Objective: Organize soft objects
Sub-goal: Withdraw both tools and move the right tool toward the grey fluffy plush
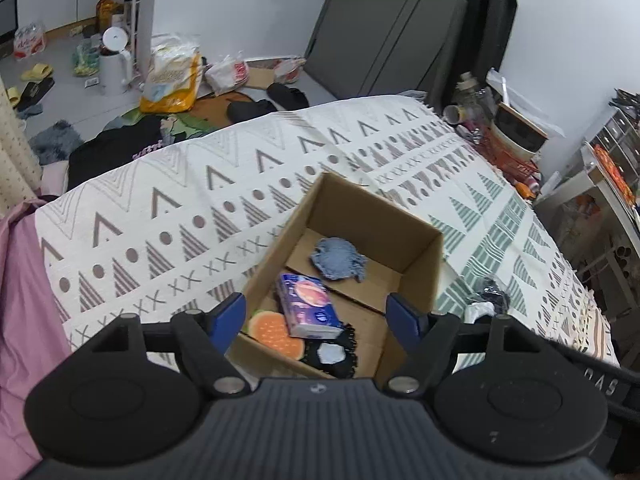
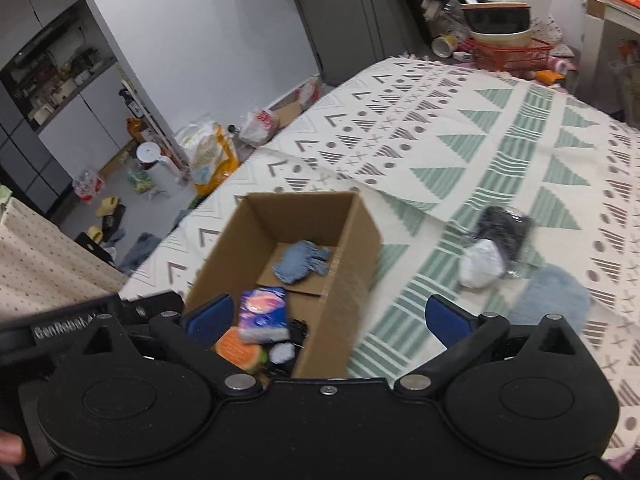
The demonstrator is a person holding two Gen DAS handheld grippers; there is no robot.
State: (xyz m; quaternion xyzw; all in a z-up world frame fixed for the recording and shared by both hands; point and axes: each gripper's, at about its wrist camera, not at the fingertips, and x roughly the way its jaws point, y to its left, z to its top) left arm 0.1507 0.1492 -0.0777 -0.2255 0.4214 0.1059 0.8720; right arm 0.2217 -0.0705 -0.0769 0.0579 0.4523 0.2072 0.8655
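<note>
Both tongs, left tongs (image 1: 316,316) and right tongs (image 2: 328,316), gape apart and empty. The white soft bundle (image 2: 481,263) lies on the bed ahead-right of the right tongs, nearer them; cardboard box (image 2: 340,264) sits ahead-left

Black grippers, blue fingers (image 1: 234,312), silver screws.
</note>
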